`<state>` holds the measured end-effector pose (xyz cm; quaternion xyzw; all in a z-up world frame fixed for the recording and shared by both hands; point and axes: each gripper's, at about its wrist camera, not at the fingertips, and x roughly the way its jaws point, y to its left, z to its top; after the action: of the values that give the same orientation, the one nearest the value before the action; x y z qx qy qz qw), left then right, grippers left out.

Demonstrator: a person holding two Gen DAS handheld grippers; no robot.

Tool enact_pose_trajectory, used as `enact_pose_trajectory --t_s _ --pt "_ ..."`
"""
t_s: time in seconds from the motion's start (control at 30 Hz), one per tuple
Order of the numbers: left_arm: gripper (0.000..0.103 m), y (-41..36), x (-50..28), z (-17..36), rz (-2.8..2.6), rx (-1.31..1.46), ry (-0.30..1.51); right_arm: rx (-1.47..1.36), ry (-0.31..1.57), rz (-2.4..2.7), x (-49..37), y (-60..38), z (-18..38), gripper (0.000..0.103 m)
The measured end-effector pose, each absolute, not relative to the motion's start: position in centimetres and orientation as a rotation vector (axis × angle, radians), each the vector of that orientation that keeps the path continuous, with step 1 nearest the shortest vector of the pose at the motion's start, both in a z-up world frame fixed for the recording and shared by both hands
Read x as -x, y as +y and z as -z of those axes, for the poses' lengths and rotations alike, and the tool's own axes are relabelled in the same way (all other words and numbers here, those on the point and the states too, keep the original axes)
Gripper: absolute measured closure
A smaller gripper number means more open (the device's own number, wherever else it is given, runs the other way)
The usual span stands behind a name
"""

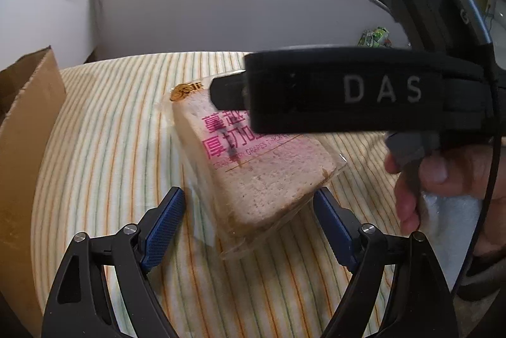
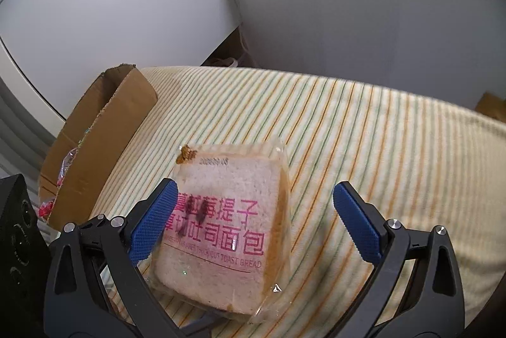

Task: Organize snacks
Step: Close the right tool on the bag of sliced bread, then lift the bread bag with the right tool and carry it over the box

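Note:
A clear-wrapped pack of thick toast bread (image 1: 253,167) with pink lettering lies on a striped cloth (image 1: 110,148). My left gripper (image 1: 249,211) is open, with the near corner of the pack between its blue pads; a gap shows at the left pad. In the right wrist view the same bread pack (image 2: 227,230) sits low between the fingers of my right gripper (image 2: 256,186), which is open. Its left pad (image 2: 151,221) overlaps the pack's left edge and its right pad stands well clear. The right gripper's black body (image 1: 348,91) crosses the left wrist view, held by a hand (image 1: 427,179).
An open cardboard box (image 2: 104,141) stands at the cloth's left edge with snack wrappers (image 2: 68,160) inside; its wall (image 1: 28,122) is close on the left. A green snack packet (image 1: 374,37) lies far right. White furniture stands behind.

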<state>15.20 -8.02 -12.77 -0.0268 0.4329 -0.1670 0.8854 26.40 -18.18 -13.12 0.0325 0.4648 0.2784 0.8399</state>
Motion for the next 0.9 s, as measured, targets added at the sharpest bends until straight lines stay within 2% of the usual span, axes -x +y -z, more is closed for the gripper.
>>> enact_pose_trajectory --t_s 0.1,0.13,0.17,0.2,0.3,0.9 --pt "0.022 -9.0 -15.1 12.8 0.339 0.02 0.902 -0.115 0.974 -0.625 -26.4 -18.4 14.1 0.019" --pt "0.024 -9.4 -15.0 12.8 0.339 0.006 0.902 -0.125 0.966 -0.633 -26.3 -18.5 14.1 0.023" --pt "0.029 -9.8 -15.0 12.8 0.333 -0.008 0.901 -0.144 0.964 -0.652 -26.3 -18.6 14.1 0.032" --pt "0.032 -10.1 -14.9 12.8 0.325 -0.023 0.899 -0.172 0.962 -0.679 -26.3 -18.7 14.3 0.034" --pt "0.035 -10.7 -14.4 12.9 0.318 -0.034 0.898 -0.197 0.931 -0.691 -25.9 -19.1 14.5 0.034" --pt "0.035 -10.4 -16.7 12.8 0.31 -0.05 0.903 -0.189 0.918 -0.685 -25.4 -19.2 14.5 0.035"
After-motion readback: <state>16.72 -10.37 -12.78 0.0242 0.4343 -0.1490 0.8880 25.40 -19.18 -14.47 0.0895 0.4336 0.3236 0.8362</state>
